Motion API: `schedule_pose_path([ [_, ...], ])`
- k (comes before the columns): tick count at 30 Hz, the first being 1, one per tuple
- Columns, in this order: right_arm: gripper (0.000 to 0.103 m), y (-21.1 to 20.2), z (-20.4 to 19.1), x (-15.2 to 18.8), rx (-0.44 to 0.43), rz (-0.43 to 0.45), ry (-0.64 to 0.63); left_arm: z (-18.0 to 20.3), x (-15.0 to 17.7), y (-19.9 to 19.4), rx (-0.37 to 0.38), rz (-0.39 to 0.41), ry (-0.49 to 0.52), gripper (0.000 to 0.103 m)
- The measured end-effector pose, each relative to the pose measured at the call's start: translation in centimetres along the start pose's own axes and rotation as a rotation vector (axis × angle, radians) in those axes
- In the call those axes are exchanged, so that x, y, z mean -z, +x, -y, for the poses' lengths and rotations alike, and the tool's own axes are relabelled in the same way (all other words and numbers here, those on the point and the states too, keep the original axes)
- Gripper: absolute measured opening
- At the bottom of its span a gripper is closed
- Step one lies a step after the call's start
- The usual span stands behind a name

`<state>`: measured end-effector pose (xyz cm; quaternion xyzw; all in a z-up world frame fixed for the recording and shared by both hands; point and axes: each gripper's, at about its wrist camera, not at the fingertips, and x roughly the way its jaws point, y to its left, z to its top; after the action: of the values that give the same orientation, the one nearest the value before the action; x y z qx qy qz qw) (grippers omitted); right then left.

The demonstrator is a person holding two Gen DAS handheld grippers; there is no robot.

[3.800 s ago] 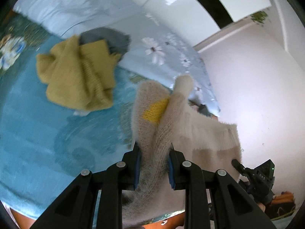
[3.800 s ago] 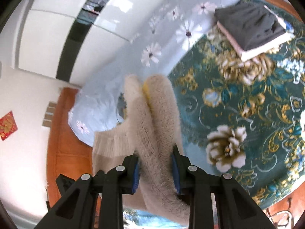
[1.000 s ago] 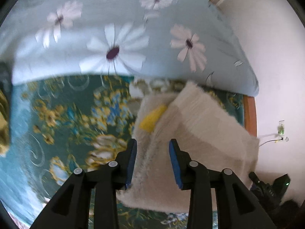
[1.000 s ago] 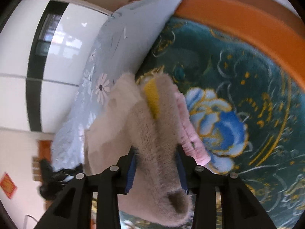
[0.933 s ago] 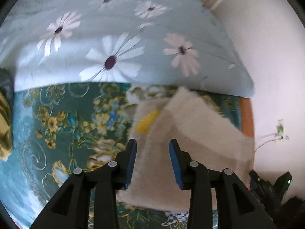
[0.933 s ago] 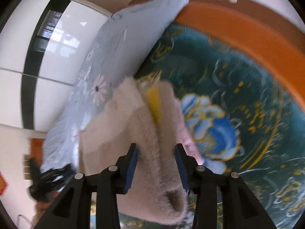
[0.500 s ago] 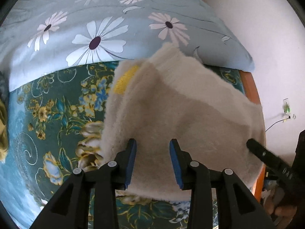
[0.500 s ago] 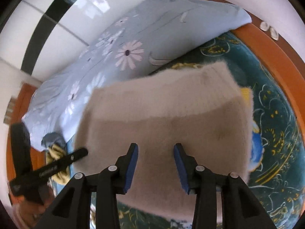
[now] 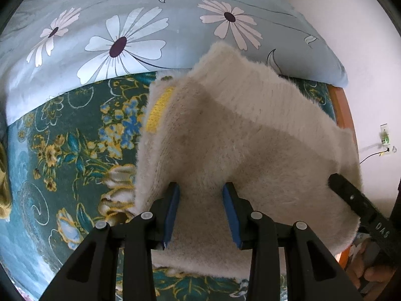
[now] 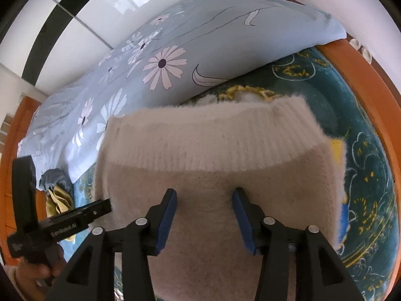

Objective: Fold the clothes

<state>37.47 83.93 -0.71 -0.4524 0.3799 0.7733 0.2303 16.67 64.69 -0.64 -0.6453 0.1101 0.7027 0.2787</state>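
reading "genrobot.ai" on left gripper beside beige sweater.

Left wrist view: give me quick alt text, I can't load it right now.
A folded fuzzy beige sweater lies on a teal floral blanket, with the left gripper open just above its near edge. A daisy-print pillow lies behind; the right gripper pokes in at the right.

Fuzzy beige sweater, folded flat on floral bedspread, ribbed hem toward pillow.
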Motion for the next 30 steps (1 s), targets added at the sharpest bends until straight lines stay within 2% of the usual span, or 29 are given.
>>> schedule_pose_path([
  [4, 0.054, -2.6, -0.9, 1.5, 0.013, 0.029, -0.008, -0.2, 1.5, -2.6, 0.004, 0.065, -0.009, 0.038],
  [8, 0.054, -5.7, -0.9, 5.0, 0.027, 0.089, 0.049, -0.5, 4.2, -4.6, 0.03, 0.095, -0.013, 0.038],
  [11, 0.054, -7.2, -0.8, 8.3, 0.032, 0.107, 0.111, -0.2, 7.2, -5.3, 0.017, 0.092, 0.03, 0.038],
  [15, 0.054, -7.2, -1.3, 11.8, 0.071, 0.041, 0.12, -0.2, 10.5, -4.9, -0.015, 0.033, 0.07, 0.038],
  [18, 0.056, -7.2, -1.9, 13.9, 0.101, -0.005, 0.107, -0.2, 12.3, -5.0, -0.004, 0.034, 0.085, 0.04],
  [19, 0.062, -7.2, -1.9, 14.4, 0.111, -0.012, 0.108, -0.2, 12.9, -5.0, -0.006, 0.03, 0.097, 0.044],
  [20, 0.065, -7.1, -2.0, 14.8, 0.129, -0.02, 0.109, -0.1, 13.5, -5.0, -0.009, 0.027, 0.11, 0.046],
  [22, 0.072, -7.1, -2.2, 15.7, 0.166, -0.036, 0.112, 0.3, 14.7, -5.0, -0.03, 0.03, 0.145, 0.057],
  [26, 0.082, -7.9, -2.9, 17.2, 0.234, -0.052, 0.112, 0.2, 16.5, -5.4, -0.009, 0.04, 0.149, 0.06],
  [29, 0.093, -9.1, -3.7, 18.0, 0.258, -0.044, 0.077, 0.4, 17.5, -5.5, -0.002, 0.035, 0.143, 0.07],
  [30, 0.101, -9.5, -3.9, 18.3, 0.265, -0.041, 0.067, 0.5, 17.8, -5.5, -0.001, 0.033, 0.141, 0.07],
])
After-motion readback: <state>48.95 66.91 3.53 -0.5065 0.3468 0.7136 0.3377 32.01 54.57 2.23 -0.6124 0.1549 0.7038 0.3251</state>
